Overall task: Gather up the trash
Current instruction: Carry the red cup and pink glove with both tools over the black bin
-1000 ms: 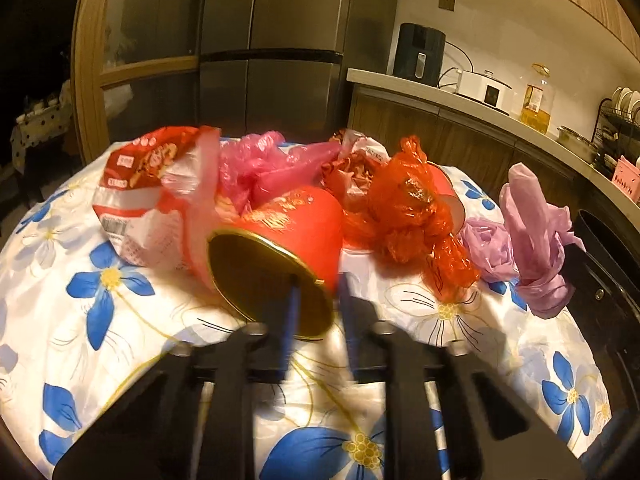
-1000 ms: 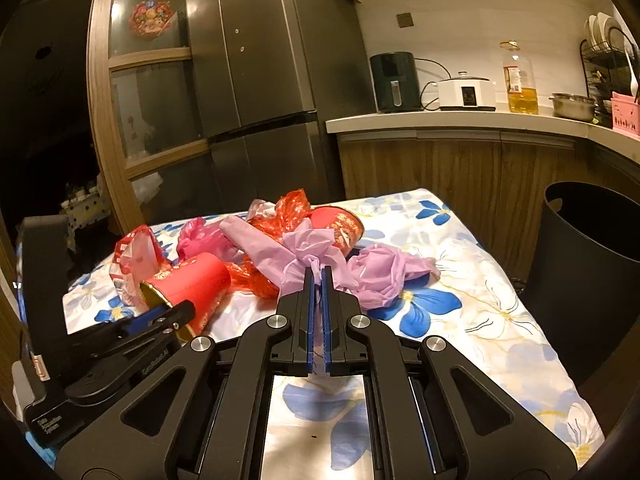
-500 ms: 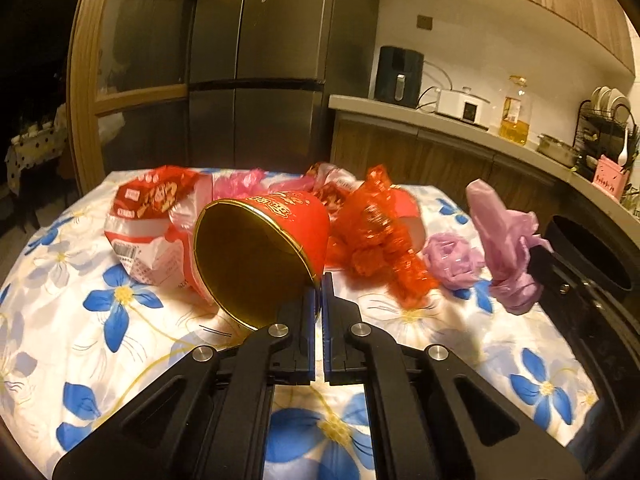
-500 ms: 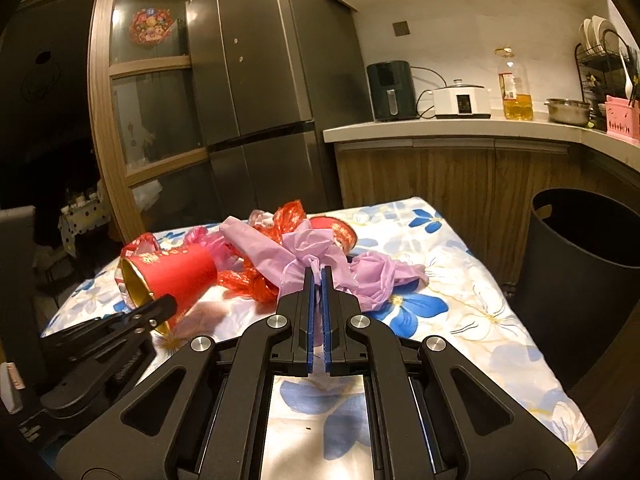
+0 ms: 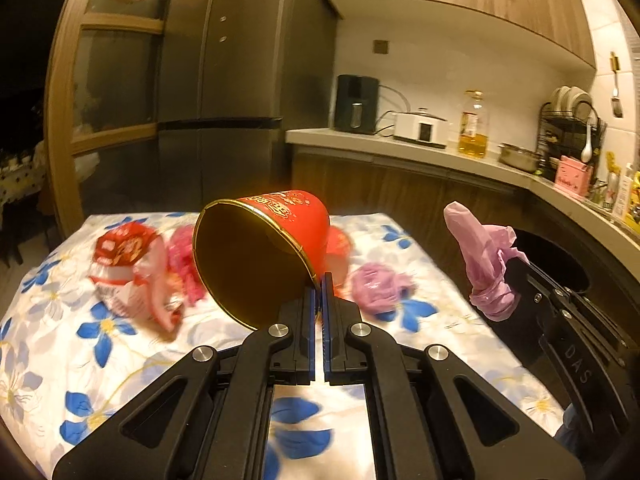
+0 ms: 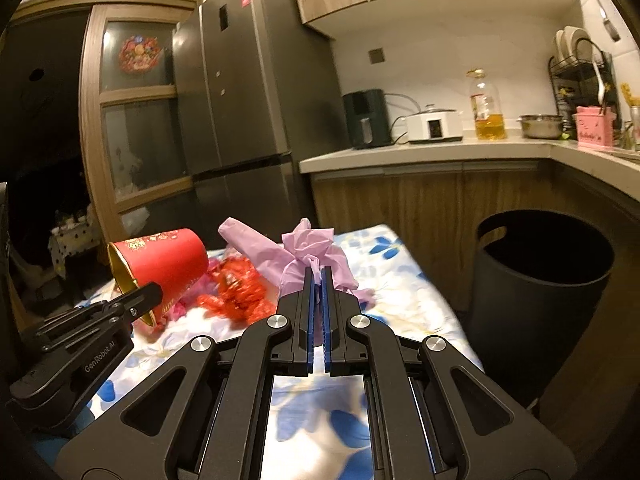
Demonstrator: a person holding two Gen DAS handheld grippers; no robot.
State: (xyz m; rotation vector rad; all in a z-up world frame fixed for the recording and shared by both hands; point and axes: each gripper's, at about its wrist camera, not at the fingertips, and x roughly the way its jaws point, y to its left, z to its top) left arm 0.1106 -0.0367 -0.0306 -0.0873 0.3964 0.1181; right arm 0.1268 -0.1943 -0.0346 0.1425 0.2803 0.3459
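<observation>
My left gripper (image 5: pixel 319 280) is shut on the rim of a red paper cup (image 5: pixel 260 252) with a gold inside, held tilted above the table; the cup also shows in the right wrist view (image 6: pixel 164 268). My right gripper (image 6: pixel 318 274) is shut on a crumpled pink-purple plastic bag (image 6: pixel 304 256), lifted off the table; the bag also shows in the left wrist view (image 5: pixel 484 256). On the flowered tablecloth (image 5: pixel 80 344) lie a red-and-white snack wrapper (image 5: pixel 124 264), red foil wrappers (image 6: pixel 240 292) and a purple bag wad (image 5: pixel 376 288).
A black trash bin (image 6: pixel 540 288) stands on the floor to the right of the table. A kitchen counter (image 6: pixel 440 152) with appliances runs behind, and a tall fridge (image 6: pixel 248 112) stands at the back. A wooden glass door (image 6: pixel 132 128) is at the left.
The left gripper closed on the cup's rim and lifted it off the table. The right gripper rose with the pink-purple bag. Both moved up and toward the right.
</observation>
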